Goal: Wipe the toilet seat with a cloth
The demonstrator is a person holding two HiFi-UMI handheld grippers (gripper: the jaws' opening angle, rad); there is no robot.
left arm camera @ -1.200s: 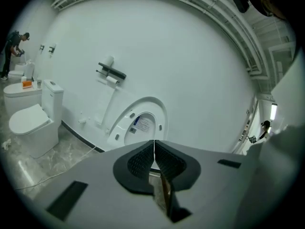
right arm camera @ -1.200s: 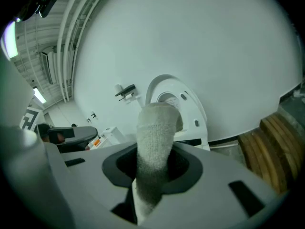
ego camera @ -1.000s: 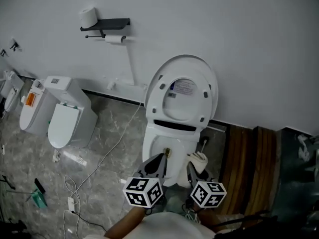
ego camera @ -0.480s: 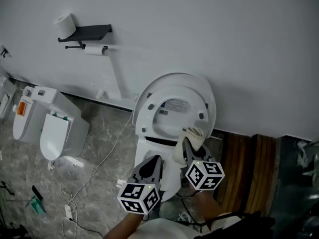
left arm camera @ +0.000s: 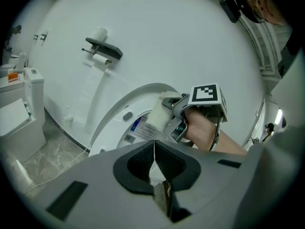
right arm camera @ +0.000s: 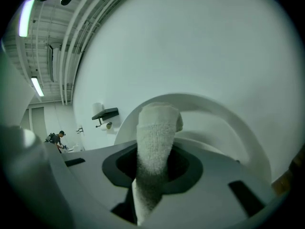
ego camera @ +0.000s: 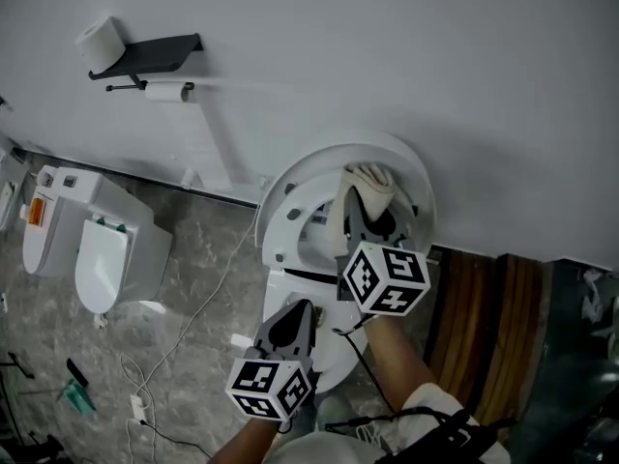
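Note:
The white toilet's seat and lid (ego camera: 288,199) stand raised against the wall above the bowl (ego camera: 286,303). My right gripper (ego camera: 364,203) is shut on a white terry cloth (ego camera: 368,179), which it presses against the top of the raised seat. In the right gripper view the cloth (right arm camera: 155,142) sticks up between the jaws in front of the seat's arc (right arm camera: 228,123). My left gripper (ego camera: 290,325) hangs lower, over the bowl's front, shut with nothing in it. The left gripper view shows its jaws (left arm camera: 154,152) closed, and the right gripper with the cloth (left arm camera: 158,114) beyond them.
A black shelf (ego camera: 147,50) with a paper roll (ego camera: 100,39) hangs on the wall at upper left. A second toilet (ego camera: 92,249) stands at left, with a white cable (ego camera: 206,300) across the marble floor. Wooden boards (ego camera: 482,317) lie at right. A person (right arm camera: 55,138) stands far off.
My right gripper has climbed with the cloth from beside the bowl's right rim to the top of the raised seat. The left gripper has stayed shut and shifted only a little near the bowl.

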